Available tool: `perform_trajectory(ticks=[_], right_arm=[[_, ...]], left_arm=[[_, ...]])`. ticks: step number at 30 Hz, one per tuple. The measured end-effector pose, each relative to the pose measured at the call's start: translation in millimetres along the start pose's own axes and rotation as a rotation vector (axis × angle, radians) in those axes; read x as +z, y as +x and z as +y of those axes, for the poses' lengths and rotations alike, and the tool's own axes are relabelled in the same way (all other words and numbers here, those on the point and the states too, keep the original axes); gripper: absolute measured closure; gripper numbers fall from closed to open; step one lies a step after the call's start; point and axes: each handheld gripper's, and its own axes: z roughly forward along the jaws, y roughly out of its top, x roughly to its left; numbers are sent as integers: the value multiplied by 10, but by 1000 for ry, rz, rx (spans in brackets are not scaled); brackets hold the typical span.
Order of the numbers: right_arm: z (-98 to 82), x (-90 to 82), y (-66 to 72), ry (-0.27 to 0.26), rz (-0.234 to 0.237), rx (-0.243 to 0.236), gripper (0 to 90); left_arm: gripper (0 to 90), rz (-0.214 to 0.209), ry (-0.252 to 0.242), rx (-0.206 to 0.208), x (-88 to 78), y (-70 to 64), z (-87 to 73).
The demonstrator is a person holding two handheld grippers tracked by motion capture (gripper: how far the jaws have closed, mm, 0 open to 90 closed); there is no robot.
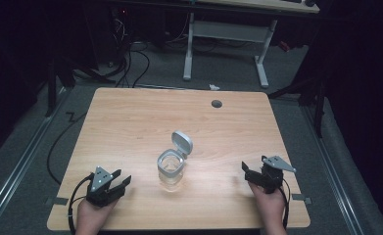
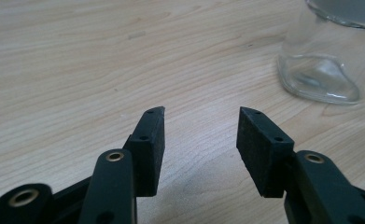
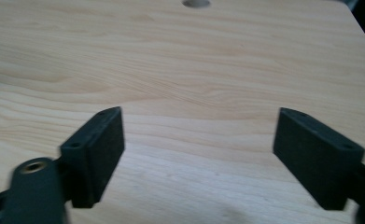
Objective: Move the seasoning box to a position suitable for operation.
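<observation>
Glass jar [image 1: 170, 169] upright at table [image 1: 130, 117] centre, flip lid [image 1: 182, 143] hinged open at far side. Left gripper [image 1: 123, 180] and right gripper [image 1: 247, 172] rest at near edge, jaws spread, empty. Jar between them; left looks slightly nearer. In left gripper view jar [image 2: 325, 60] lies ahead-right, top cut off. Contents unclear.

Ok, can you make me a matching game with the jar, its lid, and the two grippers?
Things:
1. glass jar
2. lid
3. left gripper
4. right gripper

Descriptions:
A. grey, flipped up and open
B. jaws open, near the table's right edge
C. clear, in the middle of the table
D. jaws open, near the table's left front corner

Pairs: 1-C, 2-A, 3-D, 4-B
</observation>
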Motion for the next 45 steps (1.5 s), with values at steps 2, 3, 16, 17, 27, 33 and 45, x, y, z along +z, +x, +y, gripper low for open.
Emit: perform_trajectory(ticks=[2,3,16,17,27,33,45], right_arm=[[-6,-23,81,1,17,-42,180],[-16,-20,122,9,16,-68,183],[-32,-59,347,-34,113,-135,225],[-37,-55,384,-40,111,-145,226],[-69,42,581,-22,213,-162,325],[-63,57,670,-12,203,-144,374],[-67,4,675,-7,216,-89,549]], left_arm=[[522,-8,-3,-8,0,-29,7],[522,-11,1,-5,6,-36,5],[513,-3,1,-13,180,-178,0],[514,2,-1,-7,196,-187,5],[633,23,13,-39,489,-232,21],[724,-3,27,-54,655,-346,25],[896,-57,47,-34,754,-593,-20]])
